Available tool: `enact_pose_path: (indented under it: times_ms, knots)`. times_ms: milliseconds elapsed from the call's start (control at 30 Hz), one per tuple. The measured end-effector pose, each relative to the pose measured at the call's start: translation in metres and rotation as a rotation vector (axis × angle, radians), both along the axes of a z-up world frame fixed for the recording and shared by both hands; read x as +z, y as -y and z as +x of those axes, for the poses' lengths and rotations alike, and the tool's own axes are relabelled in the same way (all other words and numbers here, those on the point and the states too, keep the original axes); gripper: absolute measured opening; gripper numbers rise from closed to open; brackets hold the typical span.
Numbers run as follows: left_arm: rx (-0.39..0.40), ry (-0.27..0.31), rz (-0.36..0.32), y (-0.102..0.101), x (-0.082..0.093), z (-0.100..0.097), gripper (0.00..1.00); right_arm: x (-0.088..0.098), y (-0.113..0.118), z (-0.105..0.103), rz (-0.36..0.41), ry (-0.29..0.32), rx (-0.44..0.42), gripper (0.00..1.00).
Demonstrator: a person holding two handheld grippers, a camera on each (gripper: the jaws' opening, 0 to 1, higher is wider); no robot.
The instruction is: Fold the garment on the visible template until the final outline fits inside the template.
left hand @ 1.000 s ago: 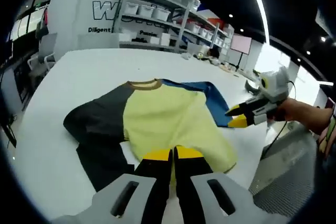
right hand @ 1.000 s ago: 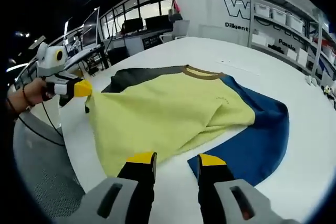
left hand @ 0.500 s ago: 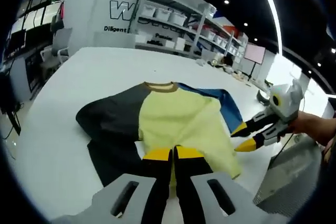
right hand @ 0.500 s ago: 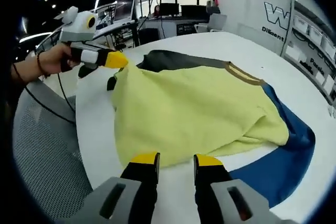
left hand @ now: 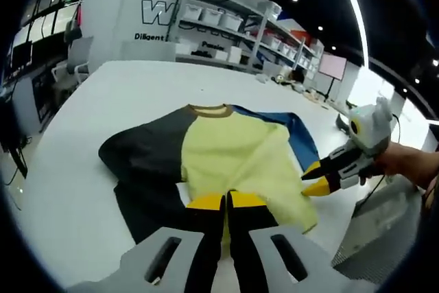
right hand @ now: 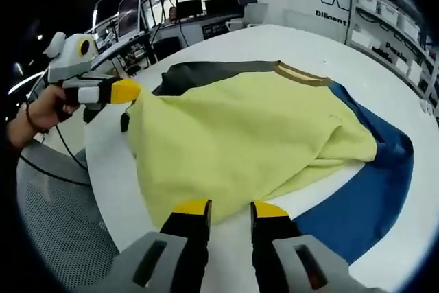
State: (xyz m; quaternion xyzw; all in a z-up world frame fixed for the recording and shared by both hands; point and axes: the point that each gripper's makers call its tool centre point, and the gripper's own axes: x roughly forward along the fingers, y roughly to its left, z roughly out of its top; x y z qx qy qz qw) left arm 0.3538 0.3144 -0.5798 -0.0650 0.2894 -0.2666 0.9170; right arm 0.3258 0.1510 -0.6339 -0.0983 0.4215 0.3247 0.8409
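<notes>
- Garment [left hand: 226, 152]: one, a long-sleeved top with a yellow body, one dark sleeve [left hand: 140, 156], one blue sleeve [right hand: 374, 190] and a brown collar [right hand: 302, 72]. It lay spread on the white counter [left hand: 103, 94], collar pointing away from the person, hem at the near counter edge.
- Handling, as judged: light, limp cloth, not fragile. It looked likely to sag and crease when lifted, and to drag along the counter rather than slide cleanly. Best taken at a hem corner or a sleeve end, pinching both layers.
- Left gripper [left hand: 226, 201]: one. Its jaws were pressed together on the hem beside the dark sleeve; in the right gripper view the cloth rose in a peak to its tip [right hand: 127, 91].
- Right gripper [right hand: 230, 209]: one. Its jaws stood narrowly apart at the hem on the blue-sleeve side, with nothing between them. In the left gripper view it [left hand: 317, 178] hovered just beside that hem corner.
- Template: no outline could be made out around the garment.
- Sleeves: two, both lying out from the body, not yet folded in.
</notes>
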Motion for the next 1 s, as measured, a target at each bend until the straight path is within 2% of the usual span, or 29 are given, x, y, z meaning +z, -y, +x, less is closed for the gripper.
enact_pose_path:
  times_ms: [100, 133, 267, 433, 600, 833, 1000]
  knots:
    - [-0.003, -0.018, -0.011, 0.002, -0.002, -0.002, 0.00, -0.002, -0.003, -0.001, 0.004, -0.004, -0.013, 0.01]
    - [-0.006, -0.018, -0.011, 0.003, -0.002, -0.003, 0.00, -0.002, -0.003, -0.001, 0.004, -0.002, -0.011, 0.00]
    - [-0.021, -0.007, 0.013, 0.004, -0.003, -0.003, 0.00, 0.011, -0.002, -0.002, 0.023, 0.001, -0.014, 0.00]
    - [-0.017, -0.012, 0.017, 0.003, -0.005, -0.003, 0.00, 0.037, -0.009, -0.001, 0.093, -0.005, -0.028, 0.00]
    - [-0.016, -0.021, 0.029, 0.001, -0.008, -0.002, 0.00, 0.062, -0.023, 0.014, 0.151, 0.013, -0.034, 0.00]
    - [-0.034, -0.029, 0.054, 0.002, -0.012, -0.004, 0.00, 0.061, -0.048, 0.032, 0.194, -0.018, -0.010, 0.00]
    - [-0.037, -0.045, 0.063, 0.001, -0.016, -0.005, 0.00, 0.055, -0.060, 0.046, 0.244, -0.059, -0.043, 0.00]
